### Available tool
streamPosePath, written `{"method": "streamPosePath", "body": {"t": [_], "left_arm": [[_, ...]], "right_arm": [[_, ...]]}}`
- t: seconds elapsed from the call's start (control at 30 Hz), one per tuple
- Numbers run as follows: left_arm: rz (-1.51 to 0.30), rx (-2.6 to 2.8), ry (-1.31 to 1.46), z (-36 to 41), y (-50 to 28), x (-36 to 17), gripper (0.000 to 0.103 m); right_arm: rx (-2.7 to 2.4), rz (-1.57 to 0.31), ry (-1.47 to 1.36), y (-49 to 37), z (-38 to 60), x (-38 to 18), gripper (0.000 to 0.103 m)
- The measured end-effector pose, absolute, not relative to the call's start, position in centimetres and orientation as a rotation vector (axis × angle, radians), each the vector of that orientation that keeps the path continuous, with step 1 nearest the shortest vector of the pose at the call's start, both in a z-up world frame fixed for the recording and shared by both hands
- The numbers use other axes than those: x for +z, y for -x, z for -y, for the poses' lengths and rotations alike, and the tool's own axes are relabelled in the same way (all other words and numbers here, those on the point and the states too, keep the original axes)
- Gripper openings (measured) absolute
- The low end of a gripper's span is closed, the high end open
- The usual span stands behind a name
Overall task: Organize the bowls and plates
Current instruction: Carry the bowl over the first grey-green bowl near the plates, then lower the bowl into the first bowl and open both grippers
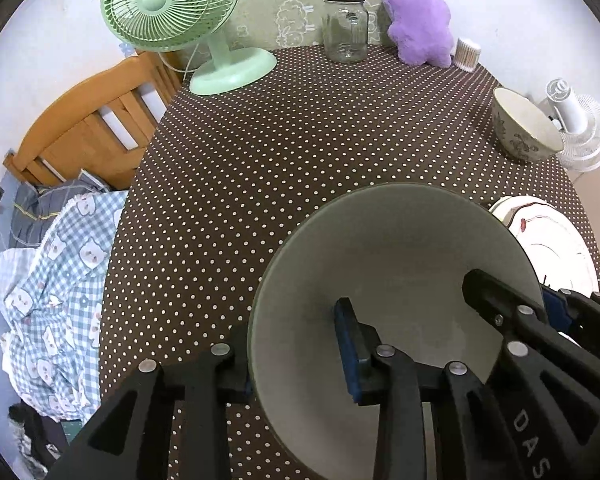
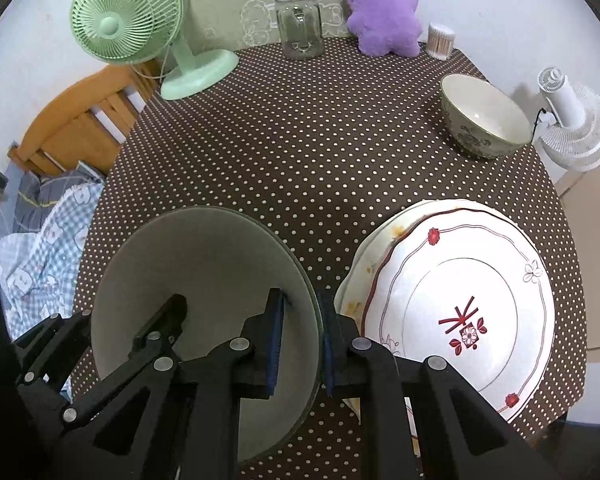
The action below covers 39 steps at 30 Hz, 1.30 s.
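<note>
Two plates [image 2: 460, 300] stacked right of right hand-held gripper [image 2: 300, 344] | both straddle grey-green bowl [image 2: 204, 280] rim, left hand-held gripper [image 1: 296, 344] too, seemingly clamped | patterned bowl [image 2: 484, 116] far ahead, unstacked

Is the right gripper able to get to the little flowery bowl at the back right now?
Probably not yet. The right gripper straddles the rim of the big grey-green bowl, as does the left gripper. The tablecloth toward the small flower-patterned bowl looks free otherwise.
</note>
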<state>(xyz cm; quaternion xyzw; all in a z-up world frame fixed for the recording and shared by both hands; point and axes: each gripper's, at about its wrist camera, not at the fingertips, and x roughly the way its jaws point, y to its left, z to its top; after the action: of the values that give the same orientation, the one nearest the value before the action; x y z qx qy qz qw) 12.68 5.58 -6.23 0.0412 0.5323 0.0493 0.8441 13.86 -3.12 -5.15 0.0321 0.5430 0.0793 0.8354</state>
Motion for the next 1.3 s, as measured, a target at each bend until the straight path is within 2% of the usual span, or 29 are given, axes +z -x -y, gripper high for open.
{"method": "streamPosePath", "body": {"t": [0.2, 0.23, 0.7, 1.07, 1.3], "left_arm": [[-1.122, 0.132, -0.105, -5.2, -12.5, -6.0, 0.045], [-1.12, 0.136, -0.106, -5.2, -12.4, -5.9, 0.044], [-1.146, 0.194, -0.083, -5.8, -12.6, -6.5, 0.045], [-1.18, 0.14, -0.029, -7.2, -12.9, -7.9, 0.045], [-1.192, 0.053, -0.013, -7.4, -13.2, -8.6, 0.047]], "right_arm": [[0.209, -1.15, -0.086, -13.8, 3.7, -5.0, 0.014], [0.225, -1.149, -0.094, -13.8, 3.8, -4.9, 0.011], [0.289, -1.167, -0.09, -14.3, 3.6, -5.5, 0.012], [0.185, -1.145, 0.018, -14.2, 1.8, -5.7, 0.011], [0.103, -1.178, 0.03, -14.4, 1.1, -6.9, 0.019]]}}
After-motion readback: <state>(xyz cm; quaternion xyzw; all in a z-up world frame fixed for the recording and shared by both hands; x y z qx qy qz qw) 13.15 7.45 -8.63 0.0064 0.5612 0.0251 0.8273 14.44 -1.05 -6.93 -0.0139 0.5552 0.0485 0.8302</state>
